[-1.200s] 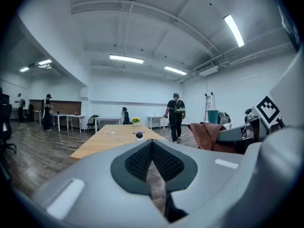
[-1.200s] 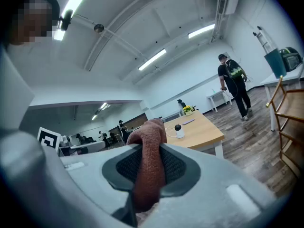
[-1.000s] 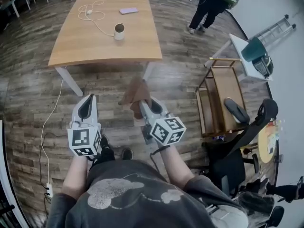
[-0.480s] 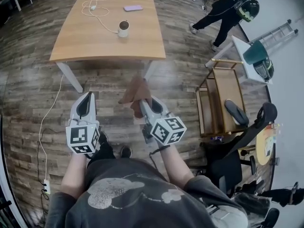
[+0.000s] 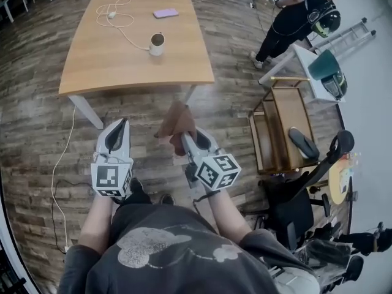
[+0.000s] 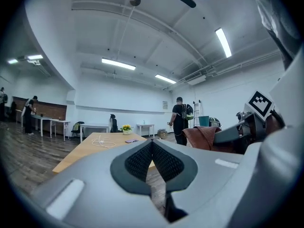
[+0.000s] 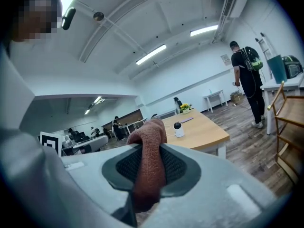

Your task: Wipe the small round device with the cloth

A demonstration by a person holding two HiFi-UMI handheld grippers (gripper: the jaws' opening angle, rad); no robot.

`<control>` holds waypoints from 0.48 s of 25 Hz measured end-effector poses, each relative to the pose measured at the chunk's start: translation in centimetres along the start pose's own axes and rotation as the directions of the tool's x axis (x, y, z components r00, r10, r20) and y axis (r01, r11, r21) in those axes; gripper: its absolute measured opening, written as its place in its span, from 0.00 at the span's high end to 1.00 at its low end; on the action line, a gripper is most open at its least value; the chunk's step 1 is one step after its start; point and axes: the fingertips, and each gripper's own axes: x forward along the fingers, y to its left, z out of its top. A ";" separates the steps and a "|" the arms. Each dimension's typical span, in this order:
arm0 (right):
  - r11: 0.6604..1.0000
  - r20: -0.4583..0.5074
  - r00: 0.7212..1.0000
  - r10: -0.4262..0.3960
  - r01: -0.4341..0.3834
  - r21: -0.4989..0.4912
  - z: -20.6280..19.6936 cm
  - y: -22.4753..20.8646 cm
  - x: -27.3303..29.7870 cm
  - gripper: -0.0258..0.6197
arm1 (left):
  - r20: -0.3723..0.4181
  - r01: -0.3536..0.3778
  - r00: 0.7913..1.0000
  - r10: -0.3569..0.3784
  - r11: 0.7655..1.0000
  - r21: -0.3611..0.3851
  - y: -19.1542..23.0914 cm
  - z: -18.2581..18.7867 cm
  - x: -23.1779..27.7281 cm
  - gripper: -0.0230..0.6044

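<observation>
Two things matter for handling: the cloth [image 7: 148, 167] looks like a soft, limp, rust-brown terry that will drape and bunch, so it is best pinched by a fold, as it is now; the small round device [image 5: 157, 43] looks light, hard and smooth-shelled, likely to slide or tip under a sideways rub, so I judge it wants steadying low at its base; it stands on the table [image 5: 122, 66] towards the right edge, about midway between the near and far edges, with a white cable [image 5: 116, 18] trailing from it toward the far left corner; both grippers are over the floor, well short of the table's near edge; the right gripper [image 5: 185, 138] is clenched on a fold of the cloth, which sticks out beyond the jaw tips; the left gripper [image 6: 152, 148] has its jaws pressed together with nothing between them.
</observation>
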 end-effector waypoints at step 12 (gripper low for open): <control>0.986 0.037 0.986 -0.162 0.160 0.034 0.3 -0.9 5.7 0.84 | -0.052 0.097 0.994 -0.096 0.995 0.018 6.6 -1.0 5.0 0.93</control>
